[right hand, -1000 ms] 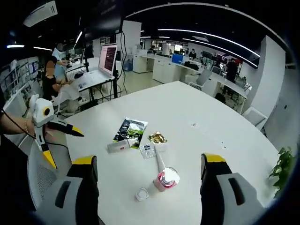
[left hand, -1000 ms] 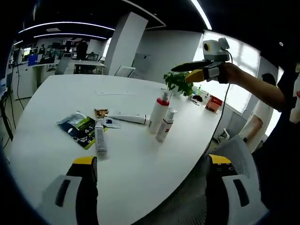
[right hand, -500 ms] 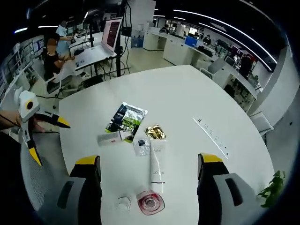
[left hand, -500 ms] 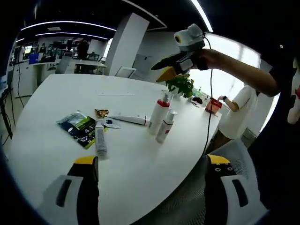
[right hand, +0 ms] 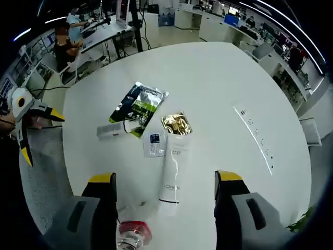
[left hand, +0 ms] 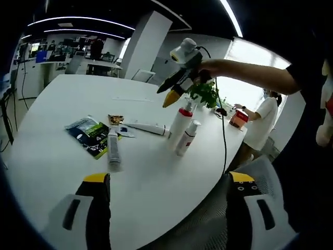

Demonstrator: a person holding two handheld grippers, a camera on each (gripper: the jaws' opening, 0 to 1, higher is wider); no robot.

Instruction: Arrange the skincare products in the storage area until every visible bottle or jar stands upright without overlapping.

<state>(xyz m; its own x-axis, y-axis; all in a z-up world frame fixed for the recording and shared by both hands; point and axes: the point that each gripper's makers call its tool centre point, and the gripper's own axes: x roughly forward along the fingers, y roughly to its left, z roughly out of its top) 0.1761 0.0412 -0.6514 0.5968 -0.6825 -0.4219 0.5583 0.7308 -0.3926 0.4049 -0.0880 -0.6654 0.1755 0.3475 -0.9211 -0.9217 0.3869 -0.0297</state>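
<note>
1. Right gripper [left hand: 169, 92] — jaws apart, empty — has swung from beside the plant [left hand: 204, 94] to a downward tilt just above the red-capped bottle [left hand: 179, 121].
2. Its own view has tipped from oblique to near overhead: white tube [right hand: 169, 172] lies flat between its jaws, red cap at bottom edge.
3. Left gripper [left hand: 166, 208] — open, empty — hangs back near the table [left hand: 47, 156] edge, unchanged.
4. Two bottles stand upright; both tubes, lying by the sachets [right hand: 137, 108], remain unarranged — approach only, nothing grasped.
</note>
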